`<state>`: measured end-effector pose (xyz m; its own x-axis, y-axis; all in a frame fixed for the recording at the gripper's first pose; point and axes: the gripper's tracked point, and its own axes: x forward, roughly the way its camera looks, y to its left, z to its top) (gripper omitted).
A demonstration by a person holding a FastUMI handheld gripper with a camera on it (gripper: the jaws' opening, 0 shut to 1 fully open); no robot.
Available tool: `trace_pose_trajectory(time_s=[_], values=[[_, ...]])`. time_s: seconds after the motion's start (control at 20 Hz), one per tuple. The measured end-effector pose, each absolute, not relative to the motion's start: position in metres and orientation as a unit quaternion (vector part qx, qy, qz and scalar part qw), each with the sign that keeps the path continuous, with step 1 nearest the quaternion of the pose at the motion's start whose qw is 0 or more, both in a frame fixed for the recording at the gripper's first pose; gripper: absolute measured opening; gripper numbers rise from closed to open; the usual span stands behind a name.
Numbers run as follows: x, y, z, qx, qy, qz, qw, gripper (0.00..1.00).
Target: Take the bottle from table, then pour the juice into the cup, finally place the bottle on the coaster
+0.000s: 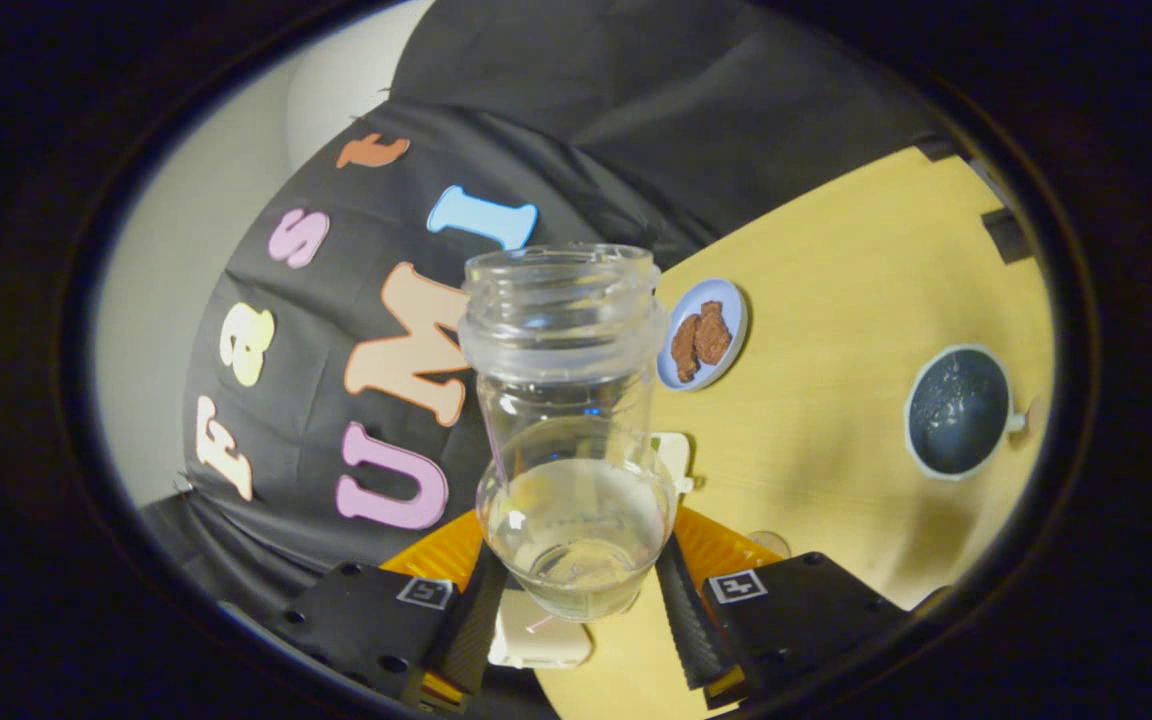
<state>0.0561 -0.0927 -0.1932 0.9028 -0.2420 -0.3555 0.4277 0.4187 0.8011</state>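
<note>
- While my gripper (576, 590) is tilted over, its two fingers (471, 625) are closed partway and press on either side of the clear bottle (571, 440), clamping its rounded lower body between them.
- The bottle's open, threaded mouth points away from me, past the fingertips; no cap is on it.
- A small pool of pale, nearly clear juice (576, 530) lies in the bottle's lower body, the part nearest my fingers.
- Beyond the bottle and off to the right lies the yellow worktop (836, 330), which appears slanted from my tilted angle.
- A dark cup (958, 410) with a pale rim sits on the worktop well to the right of my fingers, apart from the bottle; its inside looks dark and speckled, and I cannot tell how full it is.
- A small blue plate (726, 300) holding brown pieces (699, 340) sits just right of the bottle's neck, farther along the worktop.
- A pale, squarish object (536, 640) shows under the bottle, between my fingers; whether it is the coaster I cannot tell.
</note>
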Motion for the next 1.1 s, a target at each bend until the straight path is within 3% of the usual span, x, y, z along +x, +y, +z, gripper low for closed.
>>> trace_pose_trajectory(time_s=[0.45,1.1], values=[[0.064,-0.083,-0.244,0.354,0.158,-0.211,0.897,1.0],[0.084,-0.074,-0.317,0.179,0.23,-0.256,0.922,1.0]])
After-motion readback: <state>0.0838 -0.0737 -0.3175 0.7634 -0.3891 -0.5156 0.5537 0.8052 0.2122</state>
